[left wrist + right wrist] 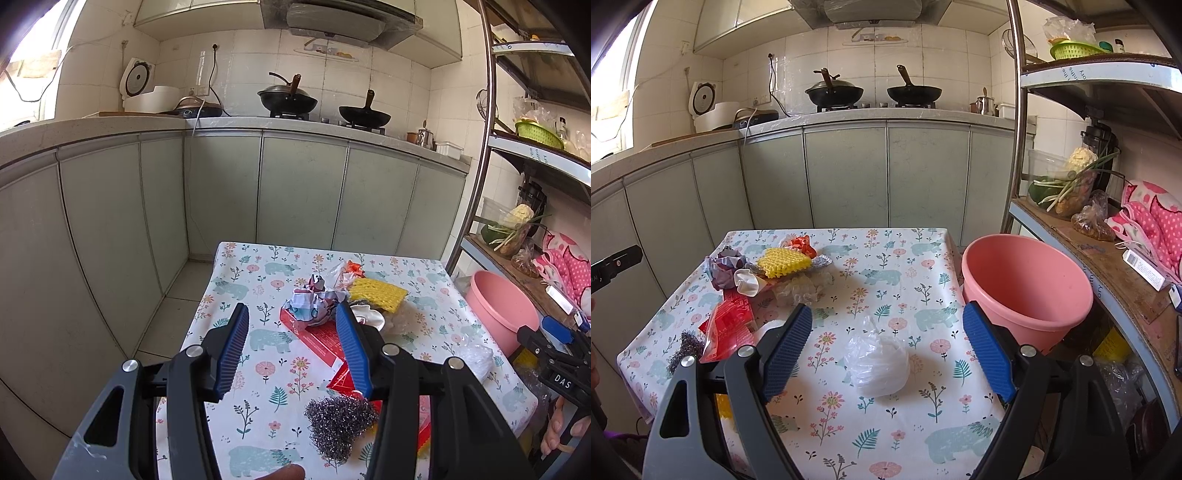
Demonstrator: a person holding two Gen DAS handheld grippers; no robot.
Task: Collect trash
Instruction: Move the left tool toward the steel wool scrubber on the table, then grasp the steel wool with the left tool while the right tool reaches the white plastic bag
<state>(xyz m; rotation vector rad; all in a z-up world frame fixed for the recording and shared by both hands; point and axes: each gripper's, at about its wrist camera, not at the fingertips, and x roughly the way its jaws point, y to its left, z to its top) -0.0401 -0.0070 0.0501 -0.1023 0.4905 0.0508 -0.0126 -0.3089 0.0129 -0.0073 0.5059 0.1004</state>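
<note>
A pile of trash lies on the floral table [905,258]: crumpled paper [314,302], a red wrapper [317,339], a yellow foam net [376,293], a steel wool pad [338,424]. My left gripper [295,350] is open and empty, just short of the crumpled paper and above the red wrapper. My right gripper [890,350] is open and empty, with a white plastic bag [877,363] between its fingers on the table. A pink basin [1027,288] stands at the table's right edge.
A metal shelf rack [1108,240] with vegetables, bags and a pink cloth stands to the right. Kitchen cabinets [849,177] and a counter with two woks lie behind the table. Tiled floor [177,295] lies left of the table.
</note>
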